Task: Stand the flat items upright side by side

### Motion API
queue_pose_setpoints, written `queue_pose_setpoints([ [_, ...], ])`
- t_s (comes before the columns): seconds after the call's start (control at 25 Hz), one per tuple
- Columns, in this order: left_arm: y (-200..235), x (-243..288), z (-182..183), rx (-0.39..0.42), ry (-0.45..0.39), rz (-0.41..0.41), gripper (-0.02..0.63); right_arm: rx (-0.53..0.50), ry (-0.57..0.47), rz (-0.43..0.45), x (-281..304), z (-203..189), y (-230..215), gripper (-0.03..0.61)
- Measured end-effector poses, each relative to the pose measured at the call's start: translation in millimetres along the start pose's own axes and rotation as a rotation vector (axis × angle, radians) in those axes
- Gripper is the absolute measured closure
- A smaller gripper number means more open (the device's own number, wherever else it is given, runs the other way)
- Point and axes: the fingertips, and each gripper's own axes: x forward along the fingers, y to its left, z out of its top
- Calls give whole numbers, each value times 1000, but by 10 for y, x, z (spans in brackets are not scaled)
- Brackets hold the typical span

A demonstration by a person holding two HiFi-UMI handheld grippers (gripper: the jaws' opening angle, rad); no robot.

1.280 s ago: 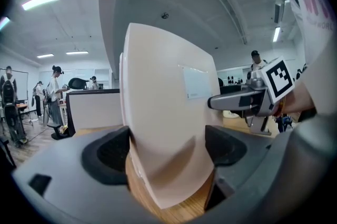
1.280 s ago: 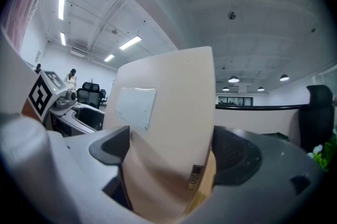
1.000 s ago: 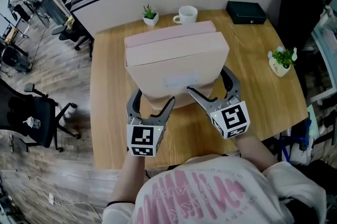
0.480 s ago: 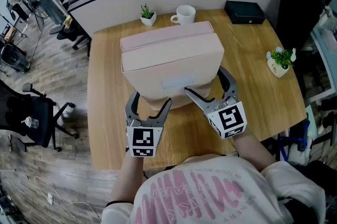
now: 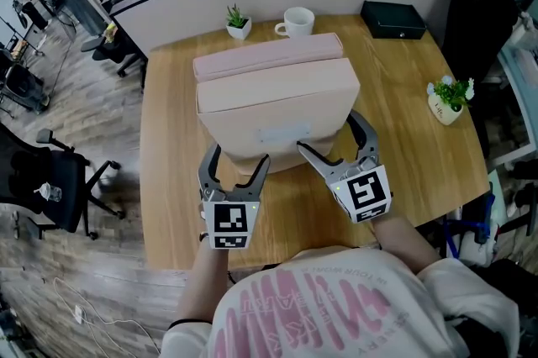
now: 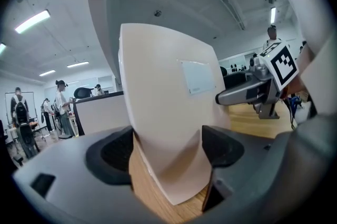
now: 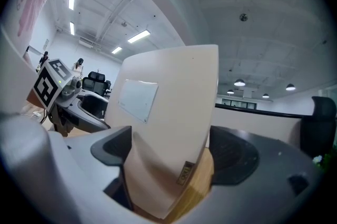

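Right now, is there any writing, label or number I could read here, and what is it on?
White label on the front pink box: nothing readable.
Small tag near that box's corner: too blurred to read.
Pink print on the person's shirt: upside down, not legible.
Square markers on the two cubes: patterns, no words.

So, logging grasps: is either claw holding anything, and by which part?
Nothing gripped. The left claw and right claw each straddle a bottom corner of the near pink box, a gap beside one pad; the left claw's jaws have just been closing.
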Motion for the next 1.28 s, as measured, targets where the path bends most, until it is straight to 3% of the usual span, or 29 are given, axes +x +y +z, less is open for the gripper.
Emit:
queue_pose_setpoints([
  [0.2, 7, 12, -13, 41, -2, 14, 215, 3, -6, -15, 0, 9, 11, 127],
  [0.6, 16, -16, -104, 142, -22, 25, 207, -94, 32, -27, -12, -130, 29, 118],
  [0.8, -6, -23, -147, 165, -17, 29, 201, -81, 54, -32, -17, -211, 42, 115],
  [1.28, -67, 32, -449, 90, 76, -4, 209, 7, 133, -23, 8, -462, 105, 107],
])
